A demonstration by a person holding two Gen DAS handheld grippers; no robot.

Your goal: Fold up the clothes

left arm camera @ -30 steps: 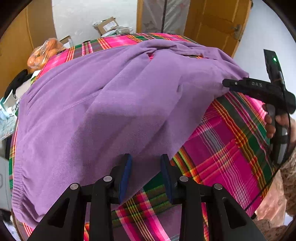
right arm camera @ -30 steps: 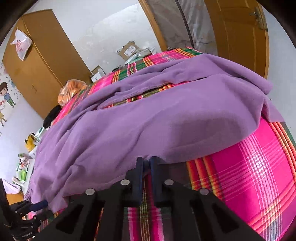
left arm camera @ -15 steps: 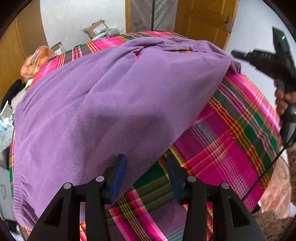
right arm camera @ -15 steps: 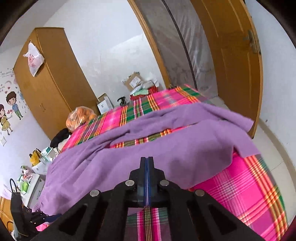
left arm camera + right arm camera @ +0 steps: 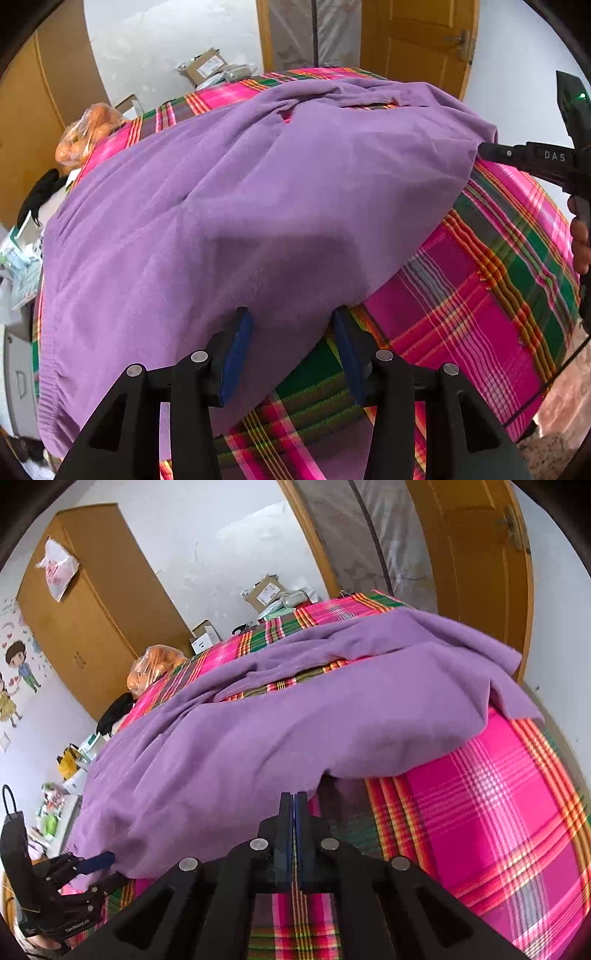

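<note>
A purple garment [image 5: 236, 206] lies spread over a pink plaid bed cover [image 5: 480, 295]; it also shows in the right wrist view [image 5: 295, 731]. My left gripper [image 5: 291, 325] is open, its jaws straddling the garment's near edge. My right gripper [image 5: 294, 801] is shut with nothing between the pads, its tips just short of the garment's near edge. In the left wrist view the right gripper [image 5: 487, 149] reaches in from the right beside the garment's far corner. In the right wrist view the left gripper [image 5: 101, 866] sits at the garment's lower left edge.
An orange plastic bag [image 5: 155, 664] lies at the bed's far left. A wooden wardrobe [image 5: 96, 602] stands left. Cardboard boxes [image 5: 266, 592] sit beyond the bed. A wooden door [image 5: 476, 554] is at the back right. Clutter [image 5: 18, 251] sits left of the bed.
My right gripper came back down from a raised position to the garment's near edge, still shut. My left gripper opened wider and moved forward so the garment's edge lies between its jaws.
</note>
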